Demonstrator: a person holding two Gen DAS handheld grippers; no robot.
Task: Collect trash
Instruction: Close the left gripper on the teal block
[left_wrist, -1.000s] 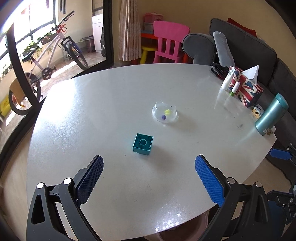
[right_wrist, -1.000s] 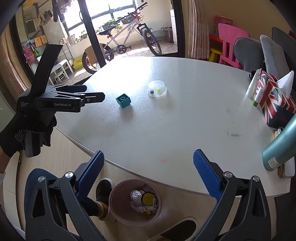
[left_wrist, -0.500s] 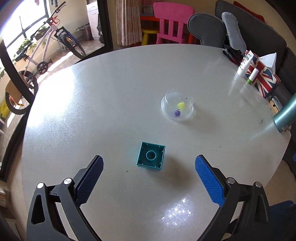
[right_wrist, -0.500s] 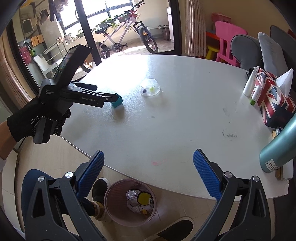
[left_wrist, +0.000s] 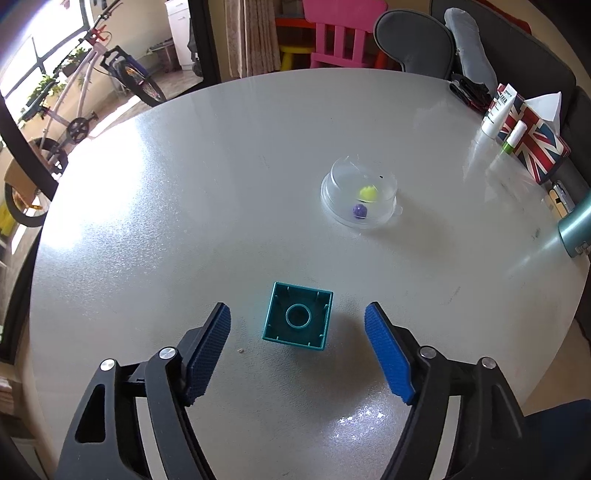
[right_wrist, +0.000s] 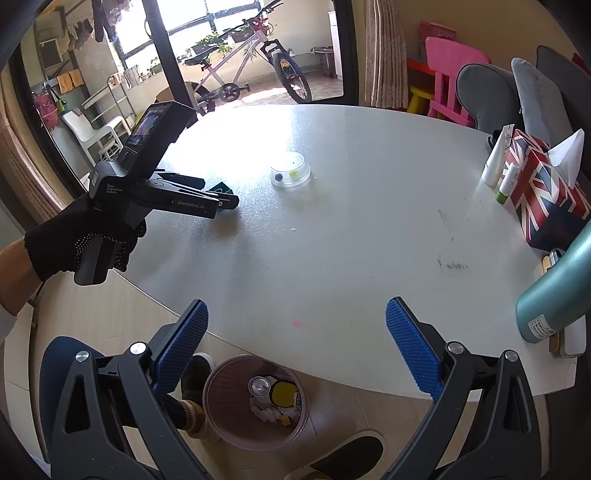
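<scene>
A teal hollow toy block (left_wrist: 298, 315) lies upside down on the white round table (left_wrist: 221, 184). My left gripper (left_wrist: 297, 317) hangs over it with the block between its blue pads; the jaws are closing, and gaps still show on both sides. In the right wrist view the left gripper (right_wrist: 225, 201) hides most of the block (right_wrist: 221, 189). A clear plastic lid (left_wrist: 360, 197) with a yellow and a purple bit under it sits farther back. My right gripper (right_wrist: 295, 332) stands open over the table's near edge, above a pink trash bin (right_wrist: 258, 402) on the floor.
At the table's right stand a flag-patterned tissue box (right_wrist: 543, 184), a white tube (right_wrist: 496, 162), a green-capped stick (right_wrist: 506, 184) and a teal flask (right_wrist: 554, 295). A person's shoes (right_wrist: 354, 450) are beside the bin. Grey chairs, a pink chair and a bicycle stand beyond.
My left gripper moved forward and down over the teal block, and its jaws have narrowed around it. The right gripper stayed in place.
</scene>
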